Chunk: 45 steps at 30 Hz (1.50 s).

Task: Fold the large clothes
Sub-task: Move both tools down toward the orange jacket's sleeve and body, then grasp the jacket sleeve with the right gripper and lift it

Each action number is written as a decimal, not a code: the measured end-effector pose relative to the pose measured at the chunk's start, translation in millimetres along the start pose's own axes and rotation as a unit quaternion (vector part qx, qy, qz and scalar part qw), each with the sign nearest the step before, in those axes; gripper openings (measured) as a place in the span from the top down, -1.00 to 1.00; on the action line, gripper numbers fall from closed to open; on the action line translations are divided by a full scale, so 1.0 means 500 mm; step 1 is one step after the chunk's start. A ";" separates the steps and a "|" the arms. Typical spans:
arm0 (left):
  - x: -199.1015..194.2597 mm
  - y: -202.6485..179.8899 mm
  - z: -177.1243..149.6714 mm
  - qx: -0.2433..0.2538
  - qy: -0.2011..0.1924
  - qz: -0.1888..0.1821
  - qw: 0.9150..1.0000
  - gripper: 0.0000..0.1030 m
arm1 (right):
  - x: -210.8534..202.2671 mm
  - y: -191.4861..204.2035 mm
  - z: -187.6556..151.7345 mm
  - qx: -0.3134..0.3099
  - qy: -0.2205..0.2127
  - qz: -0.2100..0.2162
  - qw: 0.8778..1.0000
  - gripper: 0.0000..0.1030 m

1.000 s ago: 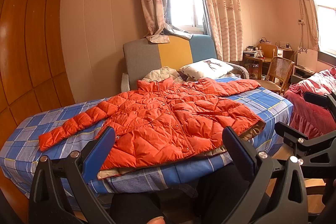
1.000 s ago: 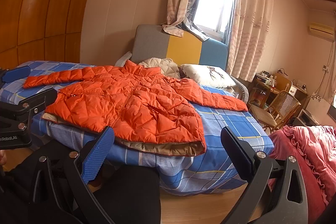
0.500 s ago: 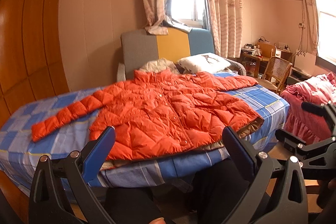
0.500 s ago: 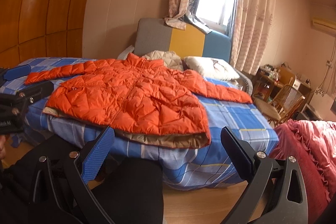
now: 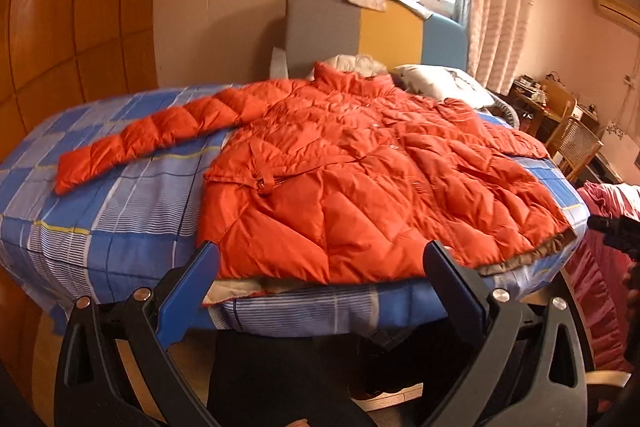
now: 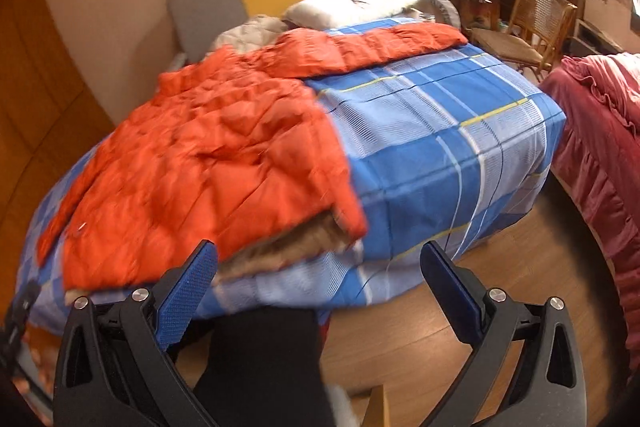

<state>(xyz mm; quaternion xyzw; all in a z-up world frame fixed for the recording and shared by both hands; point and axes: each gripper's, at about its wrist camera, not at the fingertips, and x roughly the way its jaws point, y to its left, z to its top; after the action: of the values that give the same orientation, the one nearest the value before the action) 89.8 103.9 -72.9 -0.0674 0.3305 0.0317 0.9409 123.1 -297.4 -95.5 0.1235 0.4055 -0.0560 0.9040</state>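
Note:
An orange quilted puffer jacket lies spread front-up on a bed with a blue checked sheet, both sleeves stretched out sideways. Its hem with tan lining hangs at the near bed edge. My left gripper is open, empty, hovering just before the hem. The right wrist view shows the jacket on the left half of the bed, one sleeve reaching toward the pillow. My right gripper is open and empty near the jacket's right hem corner. The right gripper's tip shows at the right edge of the left wrist view.
A grey, yellow and blue headboard and a white pillow stand at the far end. A pink ruffled bedspread lies to the right across a wooden floor strip. A wicker chair and a cluttered desk stand beyond. A person's dark-trousered legs are below the grippers.
Both grippers have moved closer to the bed and tilted down toward the jacket's hem. The right wrist view has swung right and is blurred with motion. The jacket has not moved.

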 end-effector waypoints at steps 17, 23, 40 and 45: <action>0.268 0.006 0.174 -0.059 0.073 0.055 0.994 -0.97 | 0.340 -0.086 0.324 0.077 0.036 -0.109 0.990 -0.67; 0.370 -0.028 0.223 -0.040 0.087 0.067 0.993 -0.97 | 0.456 -0.148 0.420 0.138 0.050 -0.144 0.979 -0.49; 0.521 -0.057 0.251 -0.038 0.128 0.093 0.987 -0.97 | 0.593 -0.314 0.562 0.246 0.025 -0.193 0.950 0.92; 0.517 -0.052 0.249 -0.047 0.123 0.091 0.987 -0.96 | 0.567 -0.302 0.574 0.210 0.012 -0.188 0.959 0.96</action>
<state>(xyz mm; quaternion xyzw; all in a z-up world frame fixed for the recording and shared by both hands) 370.8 100.4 -135.6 -0.0849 0.4466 0.1238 0.8820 487.7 -520.2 -150.2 0.2331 0.4116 -0.3077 0.8256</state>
